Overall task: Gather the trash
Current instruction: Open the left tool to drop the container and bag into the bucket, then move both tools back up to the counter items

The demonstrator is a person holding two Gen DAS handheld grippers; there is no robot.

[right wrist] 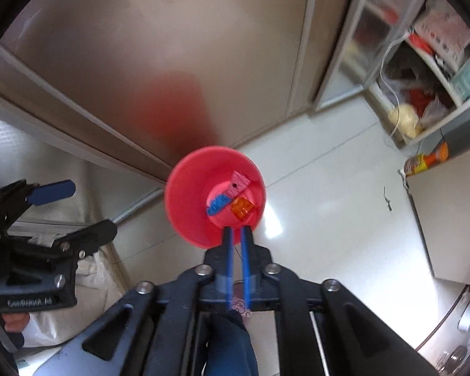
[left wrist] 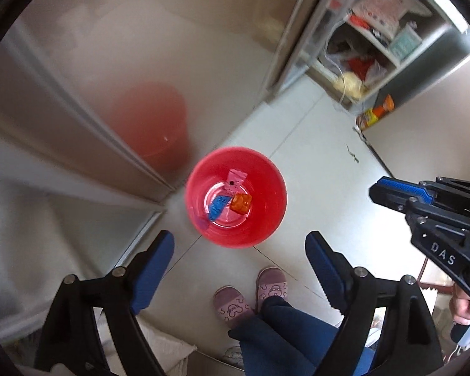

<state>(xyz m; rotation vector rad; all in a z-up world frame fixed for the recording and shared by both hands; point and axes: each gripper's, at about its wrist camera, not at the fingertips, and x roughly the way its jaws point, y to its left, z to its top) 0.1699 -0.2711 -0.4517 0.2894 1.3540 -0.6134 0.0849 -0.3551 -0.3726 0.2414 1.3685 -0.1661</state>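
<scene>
A red bucket (left wrist: 266, 181) (right wrist: 185, 206) stands on the pale tiled floor, seen from straight above. Inside it lie a pink wrapper (left wrist: 236, 178) (right wrist: 240, 183), a blue wrapper (left wrist: 217, 207) (right wrist: 217, 205) and an orange wrapper (left wrist: 241, 203) (right wrist: 242, 208). My left gripper (left wrist: 239, 241) (right wrist: 87, 210) hangs high over the bucket's near rim, open wide and holding nothing. My right gripper (right wrist: 236, 232) (left wrist: 376, 191) is also above the near rim. Its blue pads stand a narrow gap apart with nothing between them.
A glossy cabinet front (left wrist: 109, 94) behind the bucket mirrors its red. Open shelves (left wrist: 360, 62) with bags stand at the upper right, an orange-yellow bottle (left wrist: 376, 112) beside them. A small dark scrap (left wrist: 352, 153) lies on the tiles. A person's slippered feet (left wrist: 250, 294) are below.
</scene>
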